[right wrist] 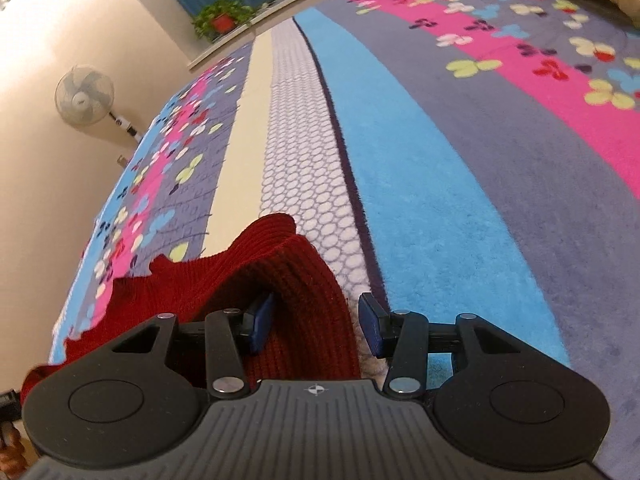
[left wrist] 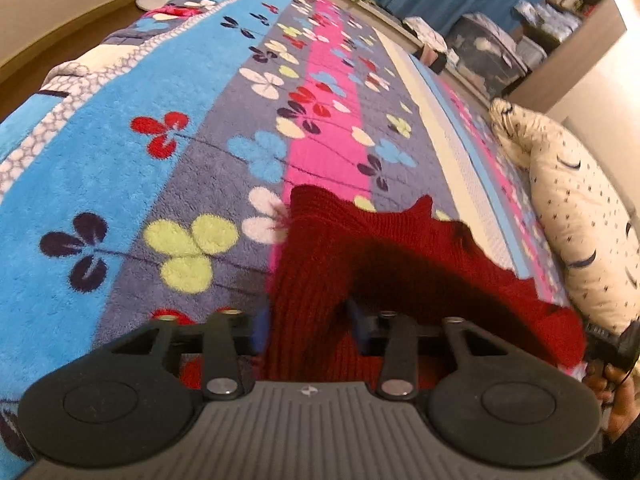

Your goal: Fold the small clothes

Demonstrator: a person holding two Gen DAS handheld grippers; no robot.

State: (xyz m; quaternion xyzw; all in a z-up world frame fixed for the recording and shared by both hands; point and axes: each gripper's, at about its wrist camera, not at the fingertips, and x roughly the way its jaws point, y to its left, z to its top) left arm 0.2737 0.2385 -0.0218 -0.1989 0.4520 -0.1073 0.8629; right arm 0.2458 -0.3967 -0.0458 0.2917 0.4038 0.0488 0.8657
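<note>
The red knit garment [left wrist: 400, 256] is draped low in frame over the bed [left wrist: 120, 160], between parted fingers of both grippers [left wrist: 312, 324] [right wrist: 316, 328]; equal, firm closing on both corners is advised.

The dark red ribbed knit garment [left wrist: 400, 264] covers most of the left gripper's [left wrist: 310, 324] right blue pad. Its lower part disappears behind both gripper bodies. The cream patterned pillow [left wrist: 580, 216] is cut off at the right edge. Shelf contents are too blurred to identify.
</note>
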